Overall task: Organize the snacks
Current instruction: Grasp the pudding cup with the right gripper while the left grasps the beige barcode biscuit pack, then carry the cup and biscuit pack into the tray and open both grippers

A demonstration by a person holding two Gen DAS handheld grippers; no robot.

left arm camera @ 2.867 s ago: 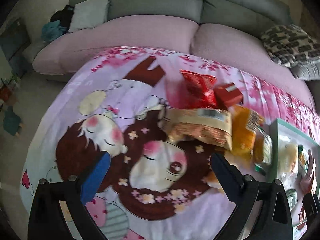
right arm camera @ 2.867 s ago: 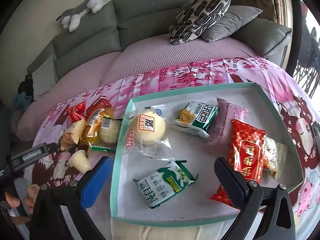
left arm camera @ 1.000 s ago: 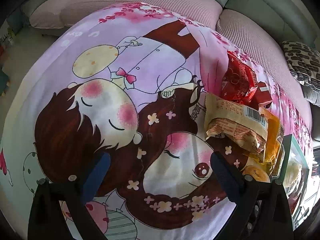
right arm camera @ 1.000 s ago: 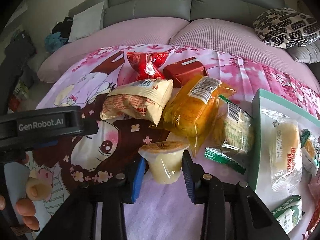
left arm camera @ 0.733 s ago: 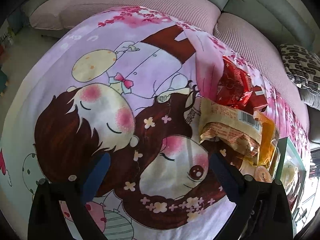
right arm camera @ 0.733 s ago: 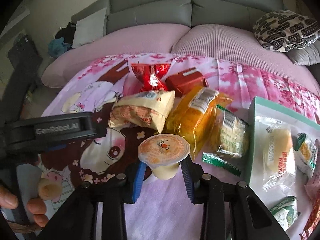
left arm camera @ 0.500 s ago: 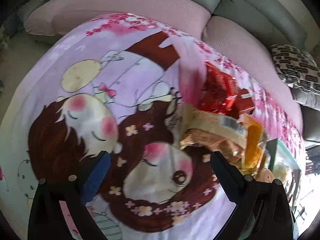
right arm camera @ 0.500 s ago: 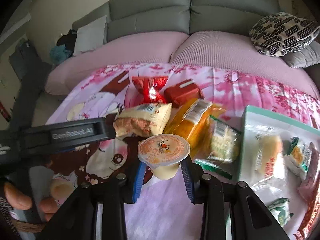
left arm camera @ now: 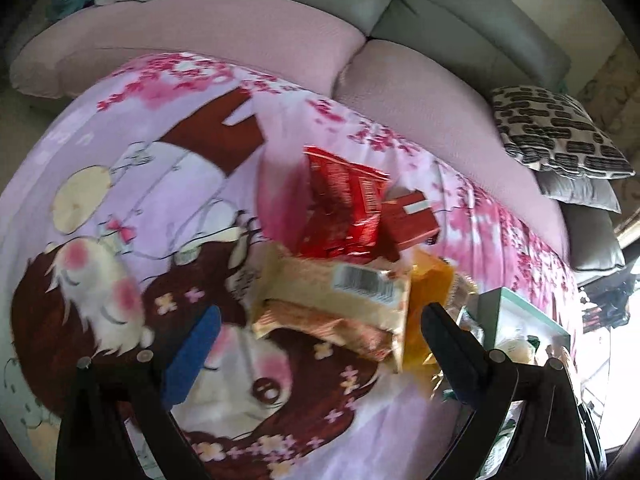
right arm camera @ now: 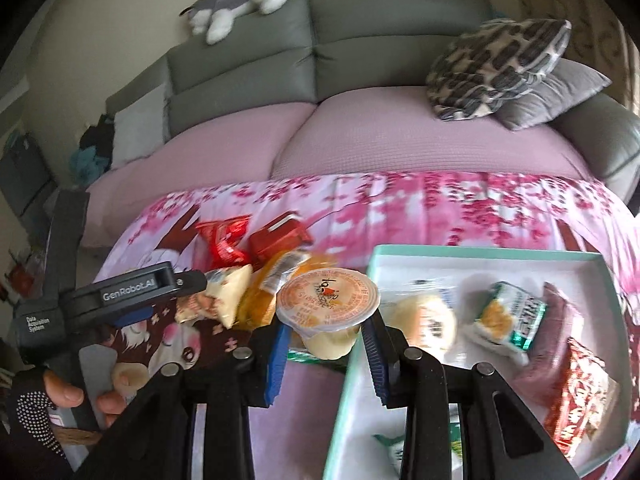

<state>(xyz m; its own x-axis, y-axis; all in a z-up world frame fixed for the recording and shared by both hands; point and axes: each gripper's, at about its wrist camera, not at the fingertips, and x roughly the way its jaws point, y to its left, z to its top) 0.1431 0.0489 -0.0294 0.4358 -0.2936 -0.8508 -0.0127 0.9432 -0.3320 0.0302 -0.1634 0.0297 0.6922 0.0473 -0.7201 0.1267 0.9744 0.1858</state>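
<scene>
My right gripper (right arm camera: 326, 340) is shut on a pale yellow jelly cup (right arm camera: 329, 308) with an orange foil lid, held in the air just left of the mint-green tray (right arm camera: 472, 252). The tray holds a round bun (right arm camera: 428, 322), a green-white packet (right arm camera: 510, 318) and a red packet (right arm camera: 578, 400). My left gripper (left arm camera: 316, 344) is open over the cartoon blanket, with nothing between its fingers. Just beyond it lie a beige packet (left arm camera: 336, 300), an orange packet (left arm camera: 430, 304), a red foil bag (left arm camera: 344, 204) and a small red box (left arm camera: 410, 218).
The snacks and tray rest on a pink cartoon blanket (left arm camera: 140, 200) in front of a grey sofa (right arm camera: 320, 60) with pink seat cushions, a patterned pillow (right arm camera: 496, 56) and a plush dog (right arm camera: 240, 8). A gloved hand (right arm camera: 36, 420) holds the left gripper's handle.
The right gripper has lifted the jelly cup off the blanket and carried it right, up to the tray's left edge. The left gripper has drifted toward the snack pile, still open.
</scene>
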